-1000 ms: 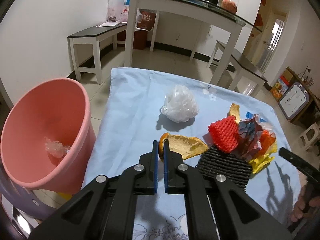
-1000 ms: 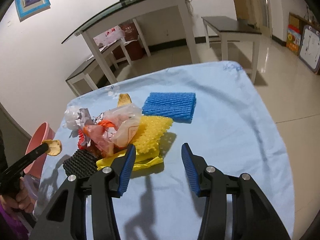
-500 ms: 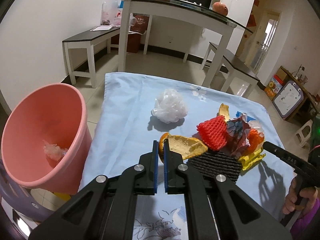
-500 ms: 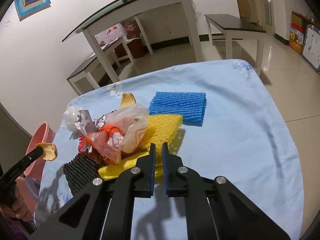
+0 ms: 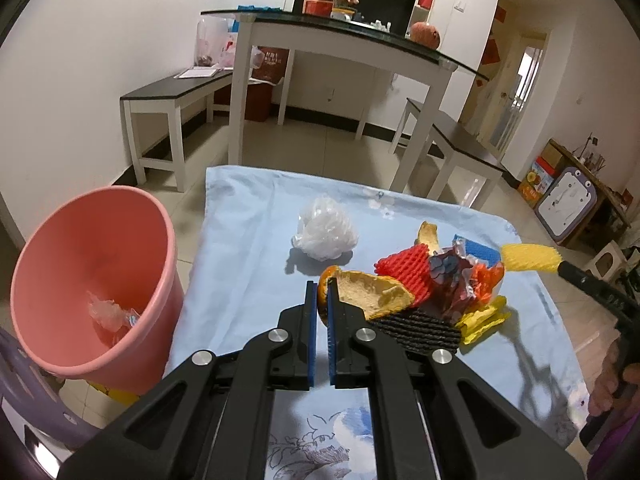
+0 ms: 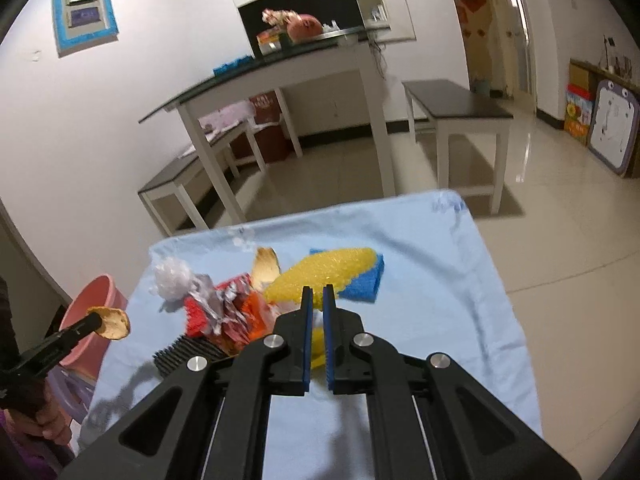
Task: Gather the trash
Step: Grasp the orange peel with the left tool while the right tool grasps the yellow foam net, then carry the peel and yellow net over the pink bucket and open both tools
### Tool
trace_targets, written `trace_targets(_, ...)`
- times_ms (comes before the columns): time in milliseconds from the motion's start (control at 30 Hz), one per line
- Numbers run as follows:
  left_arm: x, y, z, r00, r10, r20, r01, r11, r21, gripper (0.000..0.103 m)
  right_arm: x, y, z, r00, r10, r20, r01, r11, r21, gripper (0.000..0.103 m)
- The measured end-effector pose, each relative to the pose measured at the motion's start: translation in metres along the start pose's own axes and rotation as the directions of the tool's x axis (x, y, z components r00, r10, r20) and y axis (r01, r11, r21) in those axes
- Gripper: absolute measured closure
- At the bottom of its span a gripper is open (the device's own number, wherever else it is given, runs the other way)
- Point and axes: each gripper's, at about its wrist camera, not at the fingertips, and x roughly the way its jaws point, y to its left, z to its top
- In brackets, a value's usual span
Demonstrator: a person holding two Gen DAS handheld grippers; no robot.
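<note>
My left gripper is shut on an orange peel and holds it above the blue cloth. It also shows in the right wrist view. My right gripper is shut on a yellow foam net, lifted off the pile; the net also shows in the left wrist view. The pink bin stands left of the table with crumpled plastic inside. On the cloth lie a white plastic ball, a red foam net, a black foam net, crumpled wrappers and a blue foam net.
The blue cloth-covered table holds the trash. Another peel stands behind the pile. A yellow glove-like piece lies at the pile's right. A white table and benches stand behind. A purple stool sits beside the bin.
My right gripper closed on the yellow foam net and lifted it off the pile. My left gripper kept hold of the peel and rose a little.
</note>
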Motion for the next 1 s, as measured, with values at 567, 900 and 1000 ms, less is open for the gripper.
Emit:
trace_targets(567, -0.040, 0.037, 0.002, 0.996, 0.053, 0.071, -0.048, 0.996, -0.071, 0.099, -0.018, 0.090, 0.021, 0.984, 0.176, 0.009, -0.173, 0.975, -0.142, 0.099)
trace_targets(900, -0.071, 0.085, -0.003, 0.982, 0.159, 0.105, -0.143, 0.979, -0.145, 0.099, 0.004, 0.180, 0.014, 0.950, 0.307, -0.053, -0.310, 0.914, -0.262, 0.099)
trace_targets(1000, -0.078, 0.102, -0.007, 0.975, 0.198, 0.099, -0.179, 0.968, -0.173, 0.099, 0.015, 0.203, 0.009, 0.936, 0.342, -0.090, -0.353, 0.892, -0.283, 0.099)
